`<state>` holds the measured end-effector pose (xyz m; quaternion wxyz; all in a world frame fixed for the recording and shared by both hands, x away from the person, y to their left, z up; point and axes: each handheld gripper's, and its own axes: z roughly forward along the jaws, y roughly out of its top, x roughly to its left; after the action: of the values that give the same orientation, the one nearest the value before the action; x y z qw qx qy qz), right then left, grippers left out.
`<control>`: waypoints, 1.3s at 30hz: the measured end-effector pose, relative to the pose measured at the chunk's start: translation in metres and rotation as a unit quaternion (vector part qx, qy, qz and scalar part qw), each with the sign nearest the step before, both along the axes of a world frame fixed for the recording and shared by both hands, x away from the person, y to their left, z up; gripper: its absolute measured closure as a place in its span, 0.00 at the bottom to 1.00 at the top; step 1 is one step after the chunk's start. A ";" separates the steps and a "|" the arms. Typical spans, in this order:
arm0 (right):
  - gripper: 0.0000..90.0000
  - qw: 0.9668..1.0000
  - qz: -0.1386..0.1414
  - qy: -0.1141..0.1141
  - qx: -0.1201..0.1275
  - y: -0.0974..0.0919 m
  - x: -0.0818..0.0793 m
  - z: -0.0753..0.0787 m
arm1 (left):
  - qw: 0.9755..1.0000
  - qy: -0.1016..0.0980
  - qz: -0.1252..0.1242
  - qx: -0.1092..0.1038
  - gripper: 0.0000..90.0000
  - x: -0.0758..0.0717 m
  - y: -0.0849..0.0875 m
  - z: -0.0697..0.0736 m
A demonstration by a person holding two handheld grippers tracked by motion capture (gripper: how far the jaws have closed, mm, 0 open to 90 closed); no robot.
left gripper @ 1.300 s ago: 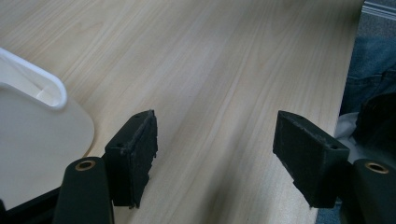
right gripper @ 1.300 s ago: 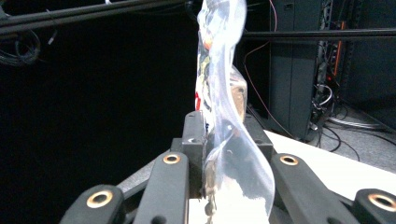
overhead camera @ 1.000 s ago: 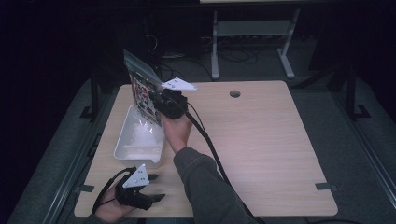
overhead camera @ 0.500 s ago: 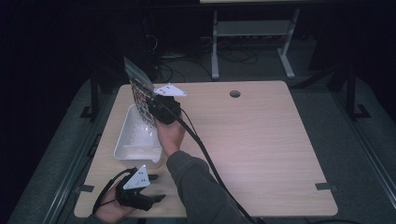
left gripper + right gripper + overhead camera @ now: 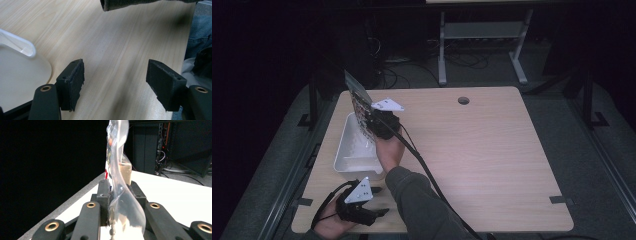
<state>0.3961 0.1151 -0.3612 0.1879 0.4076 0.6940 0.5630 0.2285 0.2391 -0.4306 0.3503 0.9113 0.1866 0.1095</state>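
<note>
Dark floor and black surroundings frame a pale wooden tabletop [image 5: 492, 150] with a round cable hole near its far edge.

At the near left corner, the left hand-held gripper [image 5: 379, 212] rests low on the wood, its jaws spread wide with nothing between them; the left gripper view has bare wood grain between the two black pads [image 5: 75, 82]. It looks parked there, out of the way, while the other hand works.

Just beyond it sits a white tray [image 5: 343, 150], shallow and rectangular, close to the left edge of the tabletop. It probably stands there to receive whatever comes out of the bag.

Over the tray's far end, the right hand-held gripper [image 5: 371, 122] is clamped on a clear plastic bag [image 5: 360, 102]. The bag rises tilted above the jaws, gripped at its lower part, which suggests it is being tipped or shaken over the tray. In the right gripper view the crinkled film [image 5: 117, 170] stands pinched between the pads.

Red and dark print shows on the bag, but no wording can be read.
</note>
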 end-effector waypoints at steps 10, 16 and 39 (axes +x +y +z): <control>0.77 0.999 0.041 0.023 0.006 -0.009 0.003 0.004 | 1.000 0.001 0.000 0.003 0.33 0.001 0.000 -0.001; 0.81 0.999 0.037 0.004 -0.035 -0.007 -0.001 0.004 | 1.000 0.001 0.000 0.002 0.33 0.001 0.000 -0.001; 0.82 0.998 -0.012 -0.012 -0.066 -0.009 -0.014 -0.002 | 1.000 0.000 0.002 0.004 0.33 0.002 -0.001 -0.002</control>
<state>0.3818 0.1061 -0.3631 0.2294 0.3959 0.7224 0.5184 0.2301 0.2384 -0.4327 0.3462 0.9123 0.1882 0.1115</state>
